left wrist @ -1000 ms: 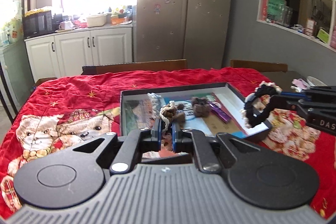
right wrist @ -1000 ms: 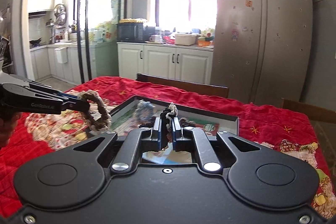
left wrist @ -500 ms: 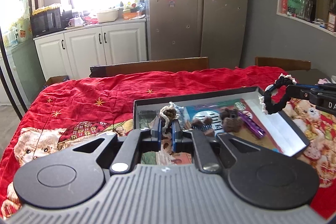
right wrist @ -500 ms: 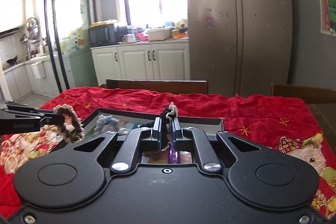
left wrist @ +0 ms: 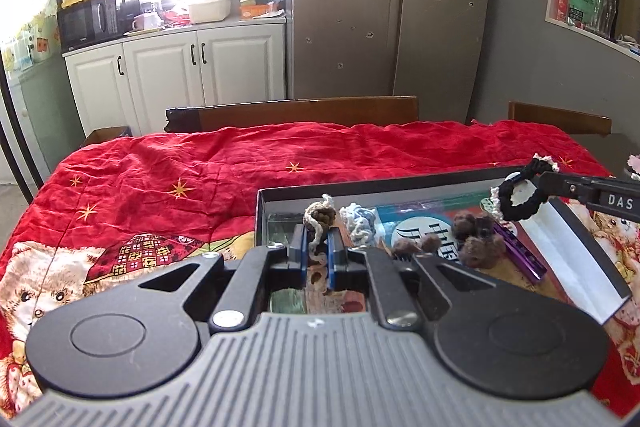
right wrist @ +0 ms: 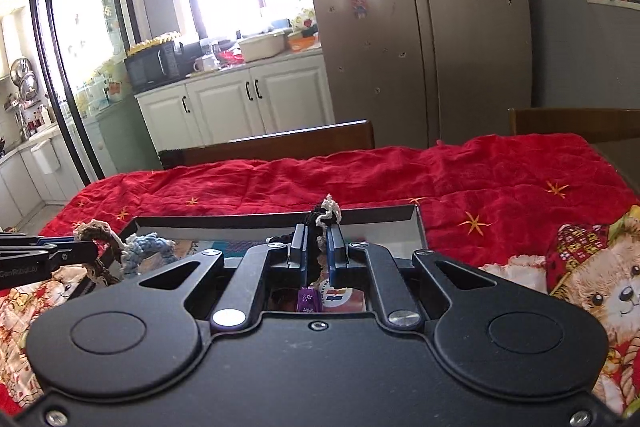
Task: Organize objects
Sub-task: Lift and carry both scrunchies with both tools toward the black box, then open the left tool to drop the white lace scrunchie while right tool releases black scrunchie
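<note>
At the left, the red cloth (left wrist: 200,167) with bear pictures is spread over the table. The left gripper (left wrist: 317,247) is held above the left end of the black box (left wrist: 400,183). Its jaws are closed on a brown and cream hair tie (left wrist: 320,223), which is pinched between the blue pads and sticks out above them.

In the middle, inside the box, a light blue hair tie (left wrist: 362,223) is seen, then brown pompom ties (left wrist: 476,239) and a purple clip (left wrist: 520,251), all lying on printed cards.

At the right, the right gripper (right wrist: 318,243) is held over the right part of the box. Its jaws are also closed, on a black hair tie with a white edge (left wrist: 518,197), which hangs above the box, near the far wall.

It is judged that the step in hand is to put both ties into the box. To do it well, each gripper should be lowered until its tie is inside the walls and over a free place, not on the pompoms. The jaws should be opened only then, because a soft tie can stick to a pad or fall on the rim. The grippers should be kept apart from each other, and lifted straight up after the release.
</note>
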The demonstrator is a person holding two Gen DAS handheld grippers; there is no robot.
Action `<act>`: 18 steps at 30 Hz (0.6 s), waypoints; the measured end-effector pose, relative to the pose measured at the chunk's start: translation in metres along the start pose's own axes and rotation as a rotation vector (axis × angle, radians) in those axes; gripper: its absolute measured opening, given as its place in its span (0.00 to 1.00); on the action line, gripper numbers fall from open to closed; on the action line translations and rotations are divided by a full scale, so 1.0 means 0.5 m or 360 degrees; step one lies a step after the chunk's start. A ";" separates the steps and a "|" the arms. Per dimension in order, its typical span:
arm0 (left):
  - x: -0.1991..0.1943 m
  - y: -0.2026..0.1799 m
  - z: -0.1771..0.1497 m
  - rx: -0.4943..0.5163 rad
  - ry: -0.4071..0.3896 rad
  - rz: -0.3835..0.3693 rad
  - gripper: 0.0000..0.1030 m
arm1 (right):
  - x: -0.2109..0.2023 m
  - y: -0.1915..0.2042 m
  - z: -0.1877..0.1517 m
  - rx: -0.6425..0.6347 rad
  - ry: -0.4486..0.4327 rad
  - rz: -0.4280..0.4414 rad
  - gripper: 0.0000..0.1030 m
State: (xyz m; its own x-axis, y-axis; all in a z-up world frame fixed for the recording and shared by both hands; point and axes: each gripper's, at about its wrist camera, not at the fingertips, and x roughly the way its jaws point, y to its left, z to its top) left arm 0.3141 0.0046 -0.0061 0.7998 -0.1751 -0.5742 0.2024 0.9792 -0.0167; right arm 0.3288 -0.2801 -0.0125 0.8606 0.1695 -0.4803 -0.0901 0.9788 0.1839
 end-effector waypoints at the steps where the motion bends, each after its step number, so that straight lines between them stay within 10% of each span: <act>1: 0.005 0.002 0.000 -0.0005 0.0001 -0.0001 0.11 | 0.008 0.001 0.000 -0.0001 0.0000 -0.0015 0.09; 18: 0.062 -0.004 -0.020 0.0049 0.0081 0.0026 0.11 | 0.090 -0.024 -0.017 0.0132 0.0104 -0.0106 0.09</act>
State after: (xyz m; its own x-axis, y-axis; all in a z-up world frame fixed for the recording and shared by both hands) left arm 0.3330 -0.0018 -0.0319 0.7736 -0.1532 -0.6149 0.2077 0.9780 0.0176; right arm 0.3642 -0.2831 -0.0435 0.8285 0.1139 -0.5483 0.0103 0.9758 0.2184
